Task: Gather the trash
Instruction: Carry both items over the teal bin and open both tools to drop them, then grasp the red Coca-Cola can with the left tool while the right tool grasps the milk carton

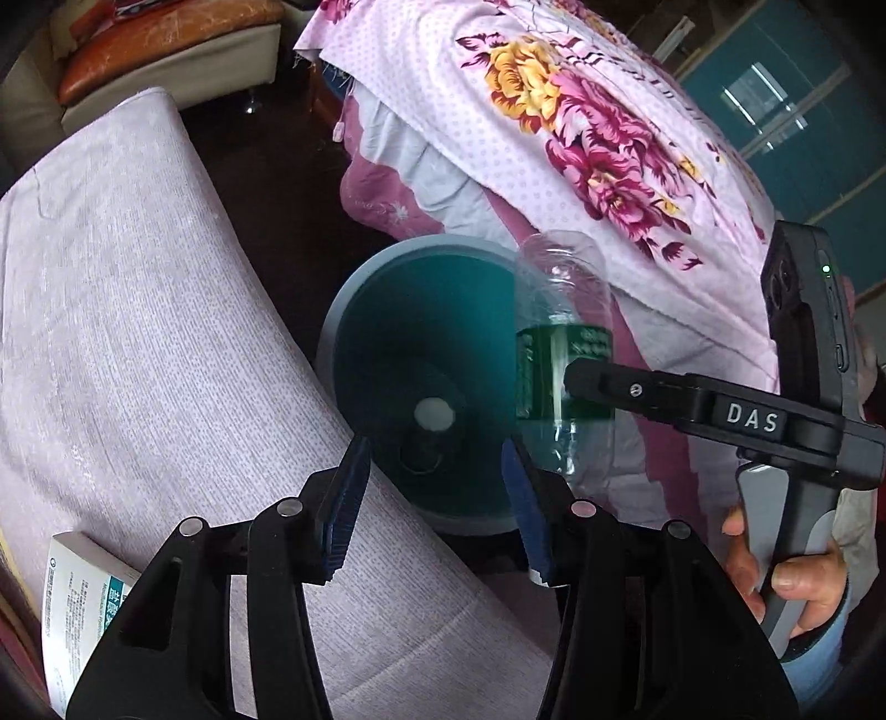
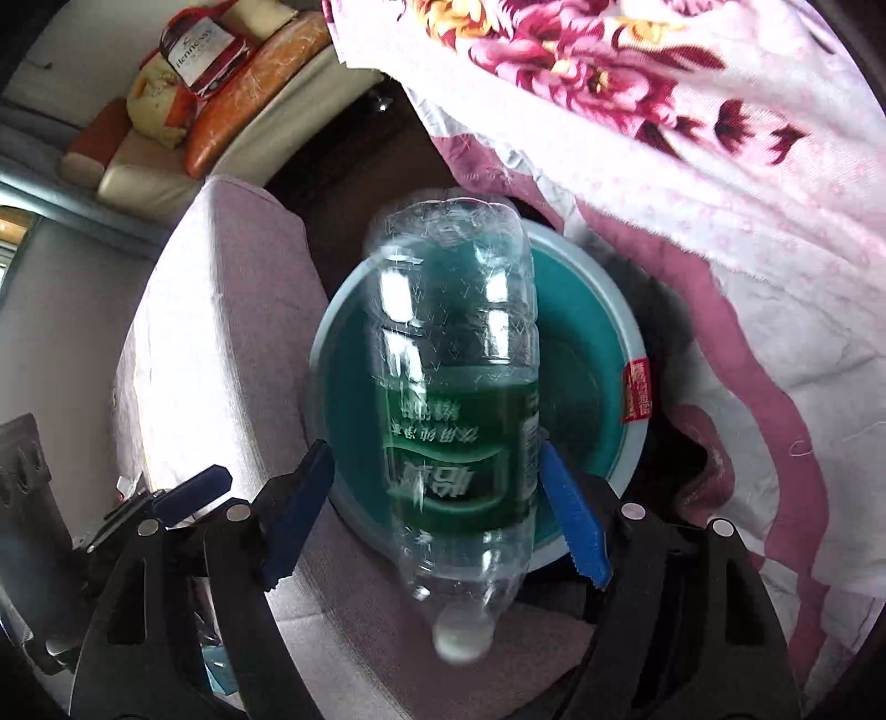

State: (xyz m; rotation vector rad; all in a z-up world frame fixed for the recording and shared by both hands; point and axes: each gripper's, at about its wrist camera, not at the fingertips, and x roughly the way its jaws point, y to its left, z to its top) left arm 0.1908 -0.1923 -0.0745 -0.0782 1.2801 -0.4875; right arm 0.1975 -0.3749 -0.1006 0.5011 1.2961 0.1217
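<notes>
A clear plastic bottle point(image 2: 459, 354) with a green label hangs blurred, cap towards the camera, over a teal bin point(image 2: 326, 354) with a pale rim. It lies between the blue pads of my right gripper point(image 2: 434, 451). The left pad stands clear of the bottle and the right pad is at its edge, so the jaws are open. In the left wrist view the bottle point(image 1: 565, 332) is over the bin's point(image 1: 343, 310) right rim, with one right finger point(image 1: 637, 390) across its label. My left gripper point(image 1: 437, 448) is open and empty above the bin. A small white round piece point(image 1: 434, 415) lies on the bin's bottom.
A lilac cushion point(image 1: 138, 332) flanks the bin on the left, and a floral sheet point(image 1: 554, 138) over bedding hangs on the right. A book point(image 1: 83, 598) lies at the lower left. A person's hand point(image 1: 797, 576) holds the right gripper's handle. A sofa with orange cushions point(image 1: 166, 39) stands behind.
</notes>
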